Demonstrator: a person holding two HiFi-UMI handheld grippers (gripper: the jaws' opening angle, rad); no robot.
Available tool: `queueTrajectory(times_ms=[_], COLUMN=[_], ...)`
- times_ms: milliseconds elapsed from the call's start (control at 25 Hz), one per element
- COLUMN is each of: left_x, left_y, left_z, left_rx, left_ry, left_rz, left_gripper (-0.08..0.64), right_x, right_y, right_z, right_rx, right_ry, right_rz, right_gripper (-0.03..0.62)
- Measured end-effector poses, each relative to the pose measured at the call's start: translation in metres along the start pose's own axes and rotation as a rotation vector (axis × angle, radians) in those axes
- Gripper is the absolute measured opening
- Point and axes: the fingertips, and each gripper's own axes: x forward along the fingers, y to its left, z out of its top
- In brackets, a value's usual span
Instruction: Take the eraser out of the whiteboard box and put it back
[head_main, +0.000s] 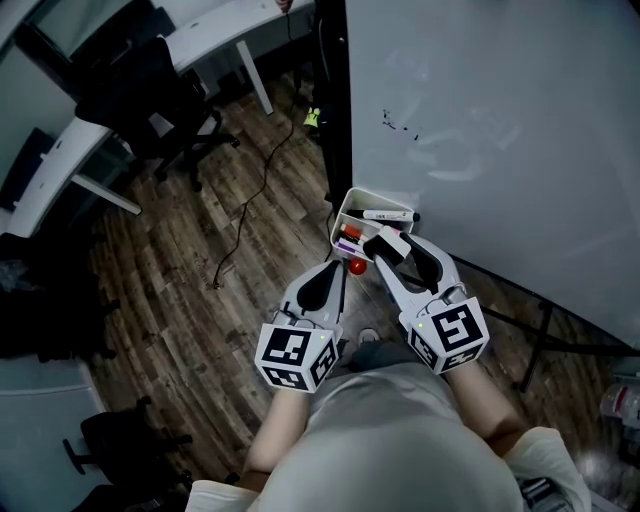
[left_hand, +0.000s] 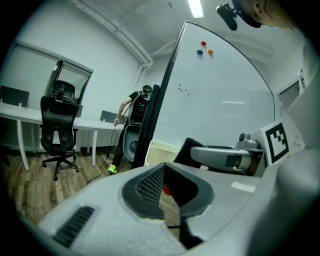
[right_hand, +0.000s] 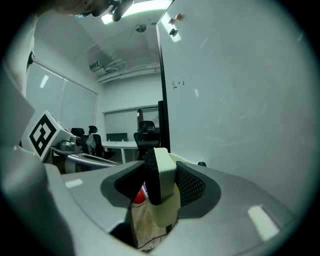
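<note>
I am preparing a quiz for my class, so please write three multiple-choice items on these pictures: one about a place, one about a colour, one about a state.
1. Where is the box?
A on the desk
B at the whiteboard's lower corner
C on the chair

2. What colour is the box?
A red
B blue
C white

3. In what state is the right gripper?
A an eraser is between its jaws
B it holds a marker
C it is empty

Key:
1. B, the head view shows it at the board's bottom corner.
2. C, its walls are white.
3. A, the right gripper view shows the eraser there.
</note>
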Motion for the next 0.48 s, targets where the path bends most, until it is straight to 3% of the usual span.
queueTrajectory(times_ms=[480], left_x=[-0.0065], left_y=[-0.0027], left_z=[-0.0023], left_rx=[0.009], left_ry=[0.000], left_rz=[0.003], left_gripper=[0.005], right_x=[-0.0037], right_y=[0.0041], right_z=[0.0013], right_rx=[-0.001], right_ry=[-0.009], right_rz=[0.013], right_gripper=[0.202])
